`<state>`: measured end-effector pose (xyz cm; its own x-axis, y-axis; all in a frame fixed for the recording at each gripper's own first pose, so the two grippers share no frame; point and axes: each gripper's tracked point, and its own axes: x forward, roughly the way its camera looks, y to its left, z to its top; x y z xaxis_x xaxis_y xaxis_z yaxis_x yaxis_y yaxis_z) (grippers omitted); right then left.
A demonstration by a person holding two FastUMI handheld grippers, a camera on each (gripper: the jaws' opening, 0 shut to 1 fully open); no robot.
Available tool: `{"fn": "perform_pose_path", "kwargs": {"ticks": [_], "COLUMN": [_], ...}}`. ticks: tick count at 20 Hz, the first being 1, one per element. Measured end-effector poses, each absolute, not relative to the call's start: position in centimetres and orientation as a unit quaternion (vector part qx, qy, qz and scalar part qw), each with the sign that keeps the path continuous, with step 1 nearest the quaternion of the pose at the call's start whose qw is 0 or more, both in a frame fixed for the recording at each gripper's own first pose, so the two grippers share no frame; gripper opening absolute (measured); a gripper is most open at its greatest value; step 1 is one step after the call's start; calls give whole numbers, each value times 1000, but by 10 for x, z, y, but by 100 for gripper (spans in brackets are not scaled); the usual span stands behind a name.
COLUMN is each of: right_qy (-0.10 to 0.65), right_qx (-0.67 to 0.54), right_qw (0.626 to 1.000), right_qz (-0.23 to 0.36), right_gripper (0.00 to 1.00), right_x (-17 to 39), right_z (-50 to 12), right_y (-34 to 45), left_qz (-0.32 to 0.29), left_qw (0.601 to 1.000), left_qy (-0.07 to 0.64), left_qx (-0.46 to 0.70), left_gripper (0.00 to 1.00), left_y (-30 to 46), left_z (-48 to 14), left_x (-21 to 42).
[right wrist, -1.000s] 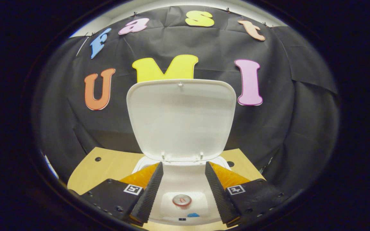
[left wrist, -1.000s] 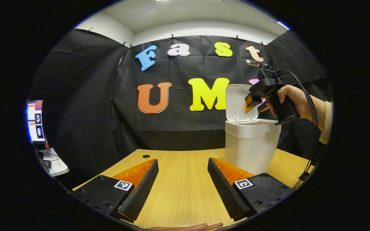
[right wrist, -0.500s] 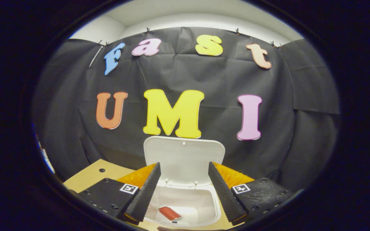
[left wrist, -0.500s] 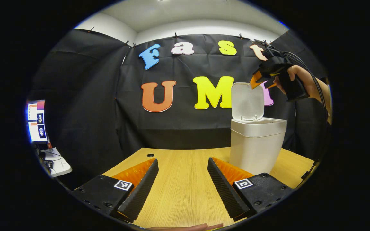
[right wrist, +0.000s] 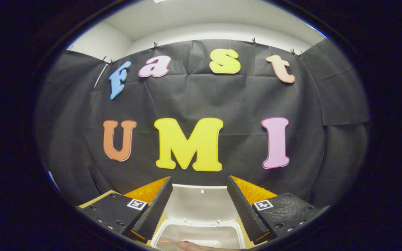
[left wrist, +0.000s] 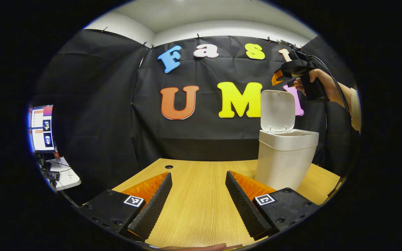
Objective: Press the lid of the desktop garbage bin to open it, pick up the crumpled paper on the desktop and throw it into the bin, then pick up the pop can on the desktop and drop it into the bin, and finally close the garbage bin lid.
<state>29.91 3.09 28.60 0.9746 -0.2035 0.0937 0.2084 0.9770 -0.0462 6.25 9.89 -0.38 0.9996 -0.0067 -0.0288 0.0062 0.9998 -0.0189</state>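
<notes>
Two hand-held grippers, both spread wide with nothing between the fingers. Left hand-held gripper [left wrist: 198, 202] sat at the bottom of the left gripper view, low over the bare wooden counter [left wrist: 197, 174]. Right hand-held gripper [right wrist: 198, 205] sat at the bottom of the right gripper view, above the bin; in the left gripper view it appeared at upper right [left wrist: 278, 78], held by a hand [left wrist: 321, 85], above and just right of the lid's top edge, apart from it. White garbage bin [left wrist: 286, 158] stood on the counter at right of the left gripper view, lid [left wrist: 277, 111] upright and open. In the right gripper view the lid [right wrist: 201, 205] showed between the fingers, bin rim [right wrist: 195, 234] at bottom centre. Inside was blurred; paper and can could not be made out. A monitor [left wrist: 42, 128] stood at far left.
</notes>
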Motion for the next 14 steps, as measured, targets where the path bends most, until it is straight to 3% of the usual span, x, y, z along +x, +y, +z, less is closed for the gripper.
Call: {"fn": "perform_pose_path", "kwargs": {"ticks": [4,8,14], "right_qy": [-55,-24,-27], "right_qx": [10,-5,-19], "right_qw": [991,991,992], "right_qz": [-120,-128,-125], "right_gripper": [94,93,96], "right_x": [332,361,343], "right_z": [291,269,264], "right_y": [17,11,17], "left_qz": [25,15,-13], "left_qw": [1000,1000,1000], "left_qy": [11,11,8], "left_qx": [-9,-7,6], "left_gripper": [99,99,99], "left_y": [111,105,87], "left_z": [0,-1,-1], "left_x": [62,64,62]}}
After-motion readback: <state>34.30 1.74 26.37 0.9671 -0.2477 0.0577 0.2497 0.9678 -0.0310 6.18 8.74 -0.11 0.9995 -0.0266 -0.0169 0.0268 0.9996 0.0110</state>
